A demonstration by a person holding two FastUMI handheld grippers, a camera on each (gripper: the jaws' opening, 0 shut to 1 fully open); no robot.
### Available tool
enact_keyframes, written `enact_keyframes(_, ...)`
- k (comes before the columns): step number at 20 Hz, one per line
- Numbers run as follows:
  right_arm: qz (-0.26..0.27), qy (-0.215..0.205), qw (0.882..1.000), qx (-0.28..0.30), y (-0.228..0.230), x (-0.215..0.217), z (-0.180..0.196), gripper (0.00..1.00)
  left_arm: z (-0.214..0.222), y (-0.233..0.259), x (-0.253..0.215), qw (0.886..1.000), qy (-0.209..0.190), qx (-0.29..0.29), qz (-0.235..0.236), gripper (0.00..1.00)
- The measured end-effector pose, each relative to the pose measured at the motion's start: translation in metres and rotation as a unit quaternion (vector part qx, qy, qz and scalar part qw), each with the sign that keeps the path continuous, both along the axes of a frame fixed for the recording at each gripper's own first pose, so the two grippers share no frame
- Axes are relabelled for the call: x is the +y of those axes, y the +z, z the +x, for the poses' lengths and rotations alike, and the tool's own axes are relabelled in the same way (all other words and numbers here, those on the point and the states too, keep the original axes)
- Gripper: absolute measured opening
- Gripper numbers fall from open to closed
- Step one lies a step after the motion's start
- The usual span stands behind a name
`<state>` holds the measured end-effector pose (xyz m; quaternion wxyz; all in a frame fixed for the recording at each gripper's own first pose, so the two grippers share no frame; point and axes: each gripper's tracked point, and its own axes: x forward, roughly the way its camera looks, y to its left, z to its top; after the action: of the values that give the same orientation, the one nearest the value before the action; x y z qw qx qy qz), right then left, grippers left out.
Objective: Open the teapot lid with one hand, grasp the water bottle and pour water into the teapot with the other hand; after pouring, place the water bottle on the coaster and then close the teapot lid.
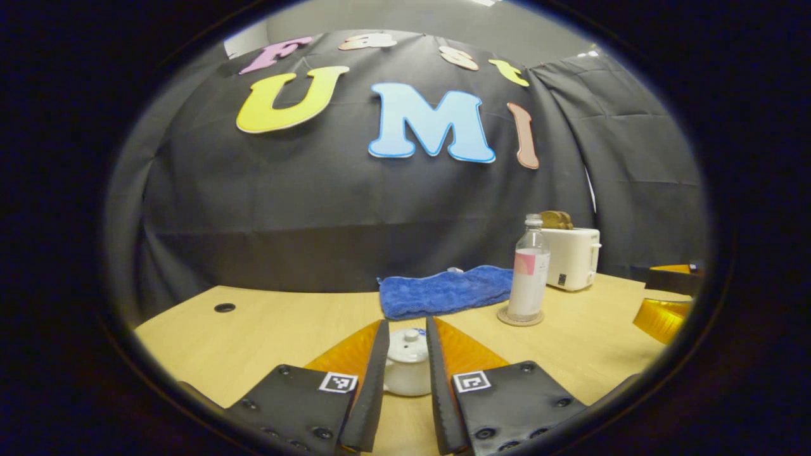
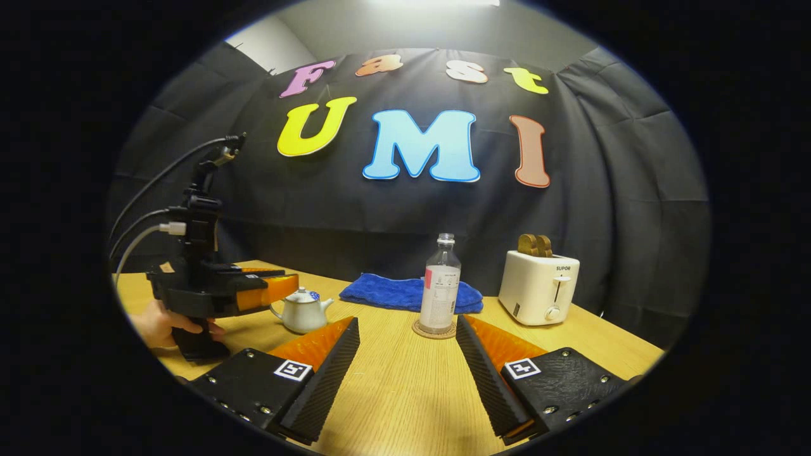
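Nearest the lens in the left gripper view, the left gripper [image 1: 407, 367] is seen with its fingers set narrowly apart, the white teapot [image 1: 406, 364] standing in the gap just ahead of them, its lid [image 1: 407, 347] and knob level with the tips; whether the pads touch it cannot be told. In the right gripper view the left gripper [image 2: 279, 288] is seen from the side, held by a hand [image 2: 166, 324], reaching at the teapot [image 2: 303, 311] from the left. The right gripper [image 2: 407, 342] is spread wide and holds nothing. The water bottle [image 2: 440, 288] stands upright on its coaster [image 2: 434, 330], straight ahead and farther off, its long axis vertical, between the blue towel [image 2: 393, 292] and the toaster [image 2: 538, 285]. The lid is judged the left gripper's to lift, the bottle the right's, by a straight forward reach on the wooden table [image 2: 405, 386]
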<state>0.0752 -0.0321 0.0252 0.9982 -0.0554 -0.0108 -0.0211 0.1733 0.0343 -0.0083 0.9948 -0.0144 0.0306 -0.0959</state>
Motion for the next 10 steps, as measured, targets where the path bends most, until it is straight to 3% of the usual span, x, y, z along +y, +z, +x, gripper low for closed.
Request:
enact_keyframes(6, -0.004, 0.008, 1.0, -0.005, 0.003, 0.008, -0.002, 0.95, -0.062, 0.003, 0.006, 0.999, 0.038, -0.014, -0.006, 0.45)
enact_keyframes(10, 0.006, 0.005, 1.0, -0.014, 0.009, 0.006, -0.006, 0.95, -0.093, 0.003, -0.009, 0.999, 0.034, -0.022, 0.007, 0.48)
